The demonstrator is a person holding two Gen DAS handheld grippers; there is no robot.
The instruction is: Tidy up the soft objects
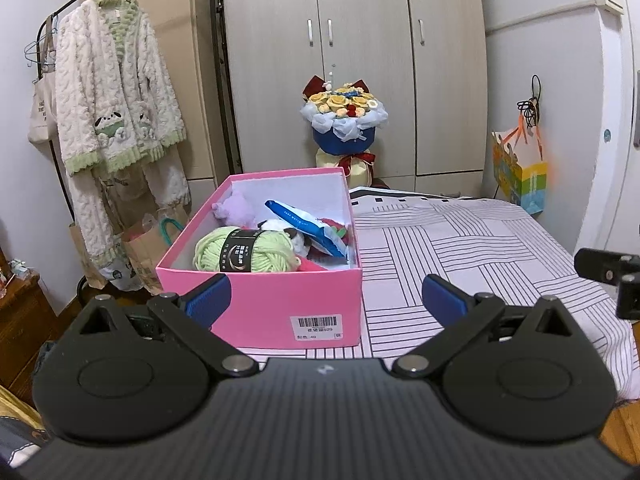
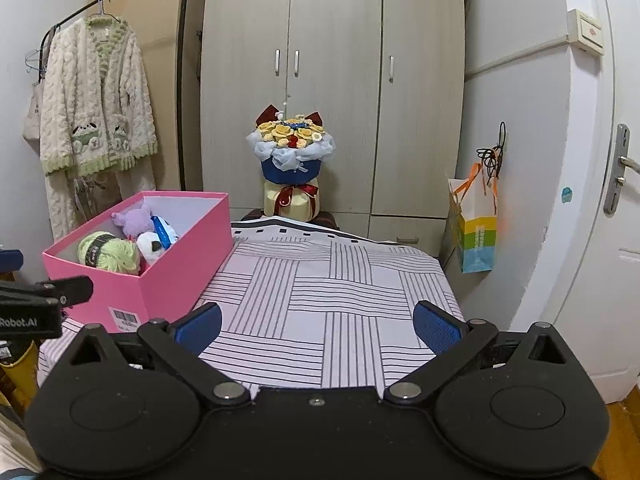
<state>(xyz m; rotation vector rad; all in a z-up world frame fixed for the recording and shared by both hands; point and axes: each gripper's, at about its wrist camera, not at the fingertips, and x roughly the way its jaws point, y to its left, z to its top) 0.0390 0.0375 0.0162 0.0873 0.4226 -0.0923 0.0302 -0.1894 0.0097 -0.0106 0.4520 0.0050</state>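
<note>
Left wrist view: we could make out only part of what filled the pink box [image 1: 260,304], which stood at the left edge of the table, on the striped cloth [image 1: 460,248]. A green yarn ball [image 1: 244,254] lay at its near end, a purple plush [image 1: 236,208] at the far end, and a blue-and-white packet [image 1: 308,228] leaned across a white plush [image 1: 284,232]; red items beneath were too buried for us to identify. The left gripper [image 1: 326,300] hovered before the box's near wall, its fingers spread wide and holding nothing. The right gripper [image 2: 316,324] was likewise released, poised over the cloth's near edge. The cloth to the right of the box lay bare to the table's far and right edges. Beyond the far edge we saw a flower bouquet [image 2: 290,148] before a wardrobe [image 2: 340,80]. A fleecy robe [image 1: 116,96] hung from a rack on the left, and a paper bag [image 2: 476,236] hung beside the door on the right.
</note>
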